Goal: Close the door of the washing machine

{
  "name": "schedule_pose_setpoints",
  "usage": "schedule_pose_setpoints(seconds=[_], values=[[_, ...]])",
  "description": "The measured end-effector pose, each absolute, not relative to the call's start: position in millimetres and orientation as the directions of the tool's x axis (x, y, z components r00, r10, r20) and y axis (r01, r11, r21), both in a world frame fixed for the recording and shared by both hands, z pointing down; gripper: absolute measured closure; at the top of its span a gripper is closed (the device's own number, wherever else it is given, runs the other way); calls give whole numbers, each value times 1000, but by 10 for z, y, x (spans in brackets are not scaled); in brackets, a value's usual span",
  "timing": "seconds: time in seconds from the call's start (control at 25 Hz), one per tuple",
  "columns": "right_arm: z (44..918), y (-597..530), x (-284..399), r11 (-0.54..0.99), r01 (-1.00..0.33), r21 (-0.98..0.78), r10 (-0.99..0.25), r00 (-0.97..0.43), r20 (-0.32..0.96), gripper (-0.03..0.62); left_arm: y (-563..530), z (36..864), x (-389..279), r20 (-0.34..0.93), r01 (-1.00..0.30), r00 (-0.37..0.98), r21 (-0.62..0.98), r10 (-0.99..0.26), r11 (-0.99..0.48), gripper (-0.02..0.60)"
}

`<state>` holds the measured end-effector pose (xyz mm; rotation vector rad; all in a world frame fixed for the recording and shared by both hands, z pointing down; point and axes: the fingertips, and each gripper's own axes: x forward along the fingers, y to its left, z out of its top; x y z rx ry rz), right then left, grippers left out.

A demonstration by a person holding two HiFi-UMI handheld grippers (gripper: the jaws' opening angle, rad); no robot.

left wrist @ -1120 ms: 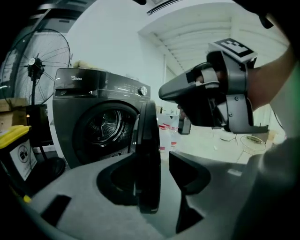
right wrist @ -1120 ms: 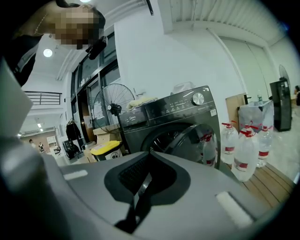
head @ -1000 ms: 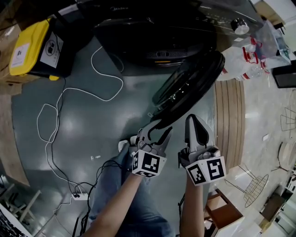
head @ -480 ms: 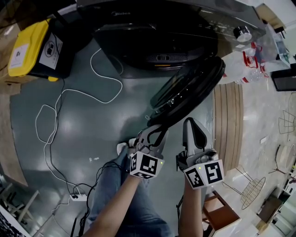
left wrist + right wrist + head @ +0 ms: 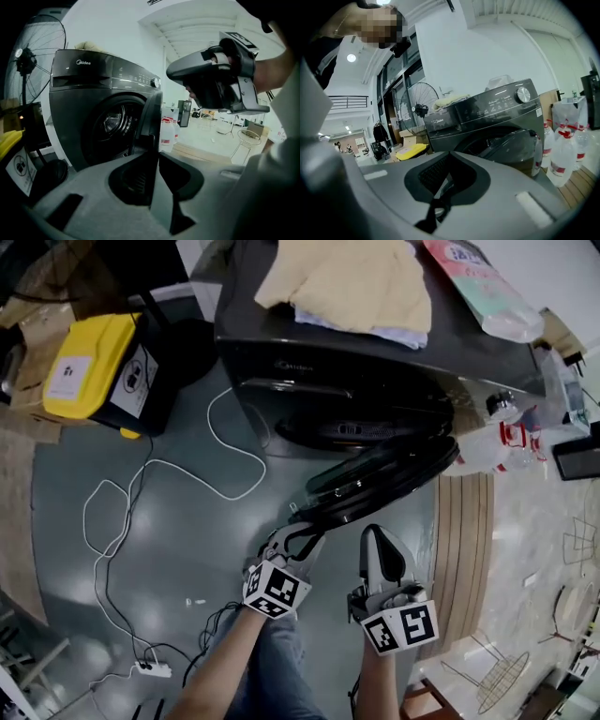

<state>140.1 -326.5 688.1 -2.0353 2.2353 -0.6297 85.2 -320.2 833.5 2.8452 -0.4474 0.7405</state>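
Observation:
The dark grey washing machine (image 5: 375,381) stands at the top of the head view, its round door (image 5: 384,479) hanging partly open toward me. My left gripper (image 5: 298,532) is shut on the door's free edge. In the left gripper view that edge (image 5: 149,122) runs straight between the jaws of the left gripper (image 5: 154,157), with the drum (image 5: 110,124) showing to its left. My right gripper (image 5: 373,538) floats just right of the left one, below the door, shut and empty. In the right gripper view the right gripper (image 5: 449,154) faces the door (image 5: 511,145).
Folded towels (image 5: 347,282) lie on the machine's top. A yellow box (image 5: 98,367) sits at the left, and a white cable (image 5: 169,474) trails across the floor to a power strip (image 5: 150,669). Plastic bottles (image 5: 506,442) and a wooden platform (image 5: 464,549) are at the right.
The left jaws narrowed onto the door's edge. Both grippers moved toward the machine, and the door swung with them to a flatter, more closed angle.

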Motion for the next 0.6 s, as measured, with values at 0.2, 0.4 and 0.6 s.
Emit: schedule_pose_setpoints(seconds=[0.2,0.4,0.6], values=[[6815,-3653,1285,87,-940,-329,-963,-164,214,585,-3786,8318,757,505,-328,824,56,-256,-943,502],[6846,-3879,1213,106,-939,-328,-958,-185,217,585,-4410,8318,752,503,-295,831,34,-239,-955,489],[6966,-3945,1170,98,-937,-334,-954,-184,236,585,-4923,8303,819,513,-251,835,31,-201,-967,483]])
